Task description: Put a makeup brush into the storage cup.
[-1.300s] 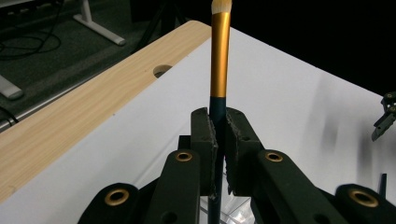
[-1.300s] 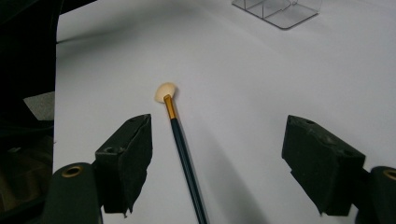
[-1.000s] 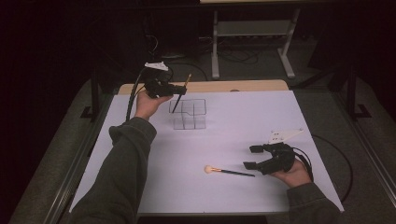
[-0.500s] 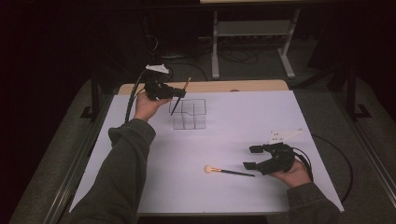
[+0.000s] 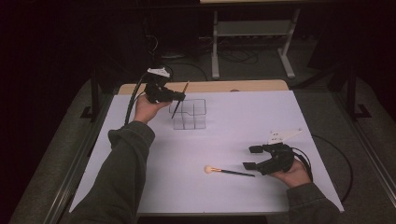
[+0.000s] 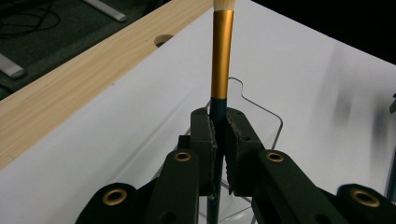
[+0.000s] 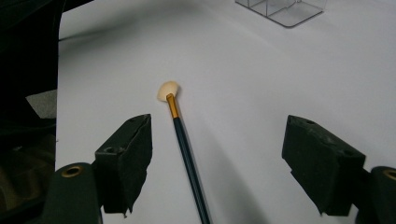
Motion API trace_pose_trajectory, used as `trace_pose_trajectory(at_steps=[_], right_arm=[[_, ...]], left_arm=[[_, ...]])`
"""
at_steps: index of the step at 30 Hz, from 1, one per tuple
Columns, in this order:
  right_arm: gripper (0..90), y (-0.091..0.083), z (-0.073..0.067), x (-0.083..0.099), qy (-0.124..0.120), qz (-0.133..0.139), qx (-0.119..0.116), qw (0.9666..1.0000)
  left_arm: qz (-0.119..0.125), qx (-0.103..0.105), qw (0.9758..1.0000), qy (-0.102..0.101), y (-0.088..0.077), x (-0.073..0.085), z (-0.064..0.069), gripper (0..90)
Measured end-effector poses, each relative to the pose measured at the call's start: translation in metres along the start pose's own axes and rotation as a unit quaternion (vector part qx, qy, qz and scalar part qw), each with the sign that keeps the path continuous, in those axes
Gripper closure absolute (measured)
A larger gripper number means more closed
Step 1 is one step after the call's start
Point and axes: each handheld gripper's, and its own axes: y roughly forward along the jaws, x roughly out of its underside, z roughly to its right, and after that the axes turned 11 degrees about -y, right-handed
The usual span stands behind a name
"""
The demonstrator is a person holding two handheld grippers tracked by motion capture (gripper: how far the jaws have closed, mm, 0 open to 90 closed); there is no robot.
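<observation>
My left gripper (image 5: 180, 97) is shut on a paintbrush (image 5: 179, 99) with a dark handle and gold ferrule, held tilted over a clear plastic organiser (image 5: 189, 114) at the far left of the white sheet. In the left gripper view the pads (image 6: 204, 140) clamp the brush (image 6: 221, 51) on its dark handle just below the ferrule, bristles pointing away. A second brush (image 5: 229, 171) with a pale fan tip lies flat on the sheet. My right gripper (image 5: 250, 157) stands open just right of its handle end; in the right gripper view this brush (image 7: 180, 128) lies between the wide jaws, nearer the left one.
The white sheet (image 5: 243, 121) covers most of the table, with a strip of bare wood (image 5: 243, 86) along the far edge. Cables trail from both grippers. A metal frame (image 5: 252, 42) stands on the dark floor beyond the table.
</observation>
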Motion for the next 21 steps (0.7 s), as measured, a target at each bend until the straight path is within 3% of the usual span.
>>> trace_pose_trajectory(at_steps=[8,10,13,21], right_arm=[[23.5,0.000,0.000,0.000,-0.001,0.000,0.000,1.0000],[23.5,0.000,0.000,0.000,-0.001,0.000,0.000,1.0000],[23.5,0.001,0.000,0.000,0.000,-0.001,-0.001,1.0000],[23.4,0.001,-0.001,-0.001,0.001,-0.001,0.000,1.0000]], left_arm=[[-0.011,-0.005,0.9999,0.006,0.000,0.001,0.000,82.1],[-0.011,-0.017,0.9998,-0.003,0.000,0.001,0.001,72.4],[-0.015,-0.017,0.9998,0.002,-0.002,0.001,0.001,72.4],[-0.004,-0.025,0.9997,0.002,-0.011,0.000,0.004,70.2]])
